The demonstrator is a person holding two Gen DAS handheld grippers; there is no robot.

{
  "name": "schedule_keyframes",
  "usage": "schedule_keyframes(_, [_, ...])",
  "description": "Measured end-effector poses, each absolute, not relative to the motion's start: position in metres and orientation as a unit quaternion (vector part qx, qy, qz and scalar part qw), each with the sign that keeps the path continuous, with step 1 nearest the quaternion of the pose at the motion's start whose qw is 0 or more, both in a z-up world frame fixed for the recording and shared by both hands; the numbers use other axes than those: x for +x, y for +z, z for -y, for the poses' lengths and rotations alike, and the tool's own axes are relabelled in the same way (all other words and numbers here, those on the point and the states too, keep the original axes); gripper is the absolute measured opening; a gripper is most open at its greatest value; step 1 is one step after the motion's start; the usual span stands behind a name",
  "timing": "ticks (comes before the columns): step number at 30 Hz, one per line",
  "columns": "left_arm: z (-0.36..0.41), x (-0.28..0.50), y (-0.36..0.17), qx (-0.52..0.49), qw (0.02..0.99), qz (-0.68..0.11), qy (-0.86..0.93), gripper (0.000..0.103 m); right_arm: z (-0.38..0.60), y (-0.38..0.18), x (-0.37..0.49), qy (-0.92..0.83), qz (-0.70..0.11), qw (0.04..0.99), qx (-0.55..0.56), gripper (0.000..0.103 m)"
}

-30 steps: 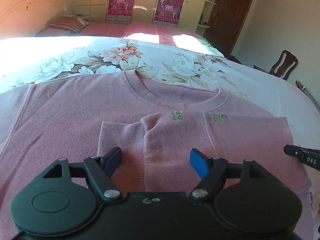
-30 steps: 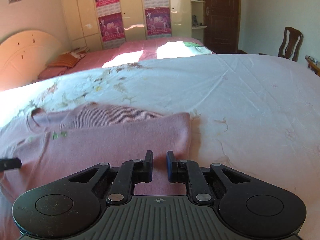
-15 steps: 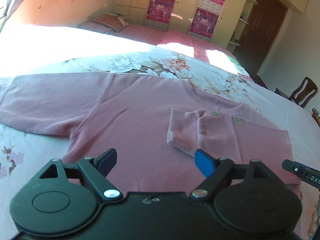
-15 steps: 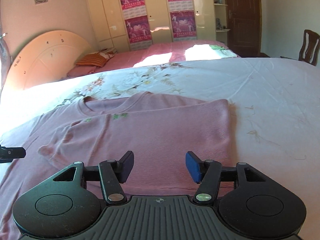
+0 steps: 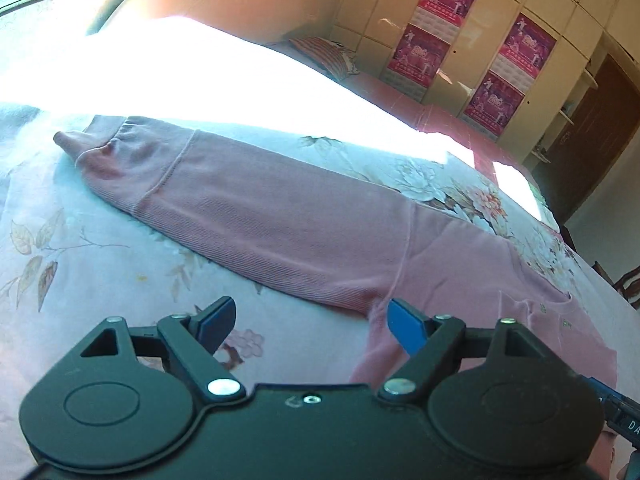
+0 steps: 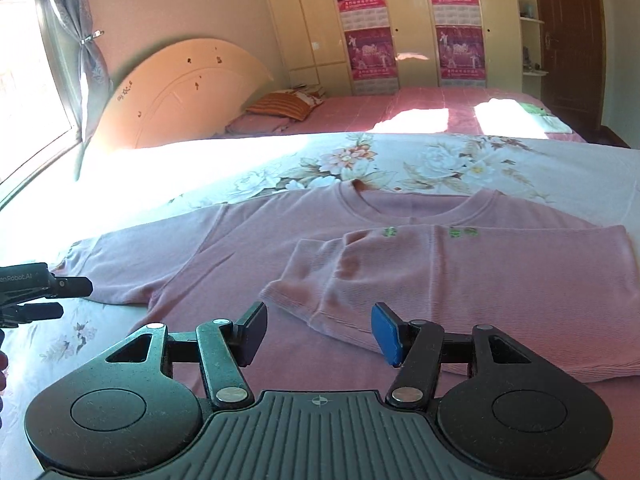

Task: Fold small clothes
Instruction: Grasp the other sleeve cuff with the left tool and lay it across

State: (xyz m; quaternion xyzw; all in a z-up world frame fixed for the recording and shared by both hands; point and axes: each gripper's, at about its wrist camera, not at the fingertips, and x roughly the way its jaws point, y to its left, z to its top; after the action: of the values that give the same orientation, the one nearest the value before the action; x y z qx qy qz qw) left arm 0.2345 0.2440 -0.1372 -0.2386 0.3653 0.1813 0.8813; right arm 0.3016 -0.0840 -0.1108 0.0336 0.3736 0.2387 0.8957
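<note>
One pink sweater [image 6: 400, 264] lies flat on the floral bedsheet [image 6: 440, 160], neck toward the far side. From my right wrist camera I see its right-hand part already folded over the body, with that sleeve's cuff [image 6: 304, 276] lying across the chest near two small green marks [image 6: 460, 233]. The other sleeve [image 5: 256, 208] is spread out straight to the side, and in my left wrist view it runs diagonally up to a gathered cuff [image 5: 108, 148] at the upper left, close to a band of glaring sunlight on the sheet.

My left claw [image 5: 308, 322] hangs over the sheet just beside the underarm of that spread sleeve; its jaws are released and wide, they have just been opening and then easing in slightly, and nothing sits between them. Its blue pad [image 5: 404, 326] shows over the sweater's edge, though I cannot tell whether it touches the cloth. My right claw [image 6: 318, 332] hovers above the sweater's lower body, near the folded cuff; its jaws have just been opening and now stand apart, grasping nothing.

Beyond the sheet I see a second bed with a pink cover [image 6: 420, 108], a striped pillow [image 6: 284, 106], a curved headboard [image 6: 180, 92], cream wardrobes with magenta posters [image 6: 370, 20], and a dark door [image 6: 568, 40].
</note>
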Motion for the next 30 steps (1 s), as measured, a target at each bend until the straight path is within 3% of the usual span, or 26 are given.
schedule_keyframes(9, [-0.38, 0.223, -0.164, -0.32, 0.844, -0.352, 0.249, 0.071, 0.0, -0.126, 0.303, 0.238, -0.389, 0.89, 0.027, 0.057])
schedule_keyframes(11, [-0.406, 0.223, -0.174, -0.345, 0.834, -0.341, 0.263, 0.065, -0.013, -0.129, 0.304, 0.235, -0.392, 0.889, 0.02, 0.057])
schedule_keyframes(13, [-0.429, 0.225, -0.184, -0.369, 0.825, -0.329, 0.273, 0.053, -0.022, -0.131, 0.305, 0.232, -0.395, 0.889, 0.016, 0.057])
schedule_keyframes(18, [-0.456, 0.239, -0.191, -0.388, 0.83, -0.302, 0.264, 0.052, -0.037, -0.136, 0.309, 0.214, -0.402, 0.89, 0.011, 0.057])
schedule_keyframes(20, [-0.462, 0.244, -0.194, -0.401, 0.829, -0.292, 0.259, 0.042, -0.042, -0.138, 0.311, 0.207, -0.403, 0.891, 0.006, 0.057])
schedule_keyframes(22, [-0.468, 0.247, -0.198, -0.411, 0.826, -0.289, 0.257, 0.014, -0.047, -0.14, 0.313, 0.199, -0.405, 0.892, 0.001, 0.057])
schedule_keyframes(23, [-0.471, 0.245, -0.2, -0.414, 0.824, -0.289, 0.257, 0.007, -0.05, -0.142, 0.314, 0.195, -0.406, 0.893, -0.003, 0.057])
schedule_keyframes(30, [-0.449, 0.247, -0.164, -0.377, 0.865, -0.253, 0.212, 0.006, -0.068, -0.15, 0.327, 0.185, -0.405, 0.895, -0.02, 0.057])
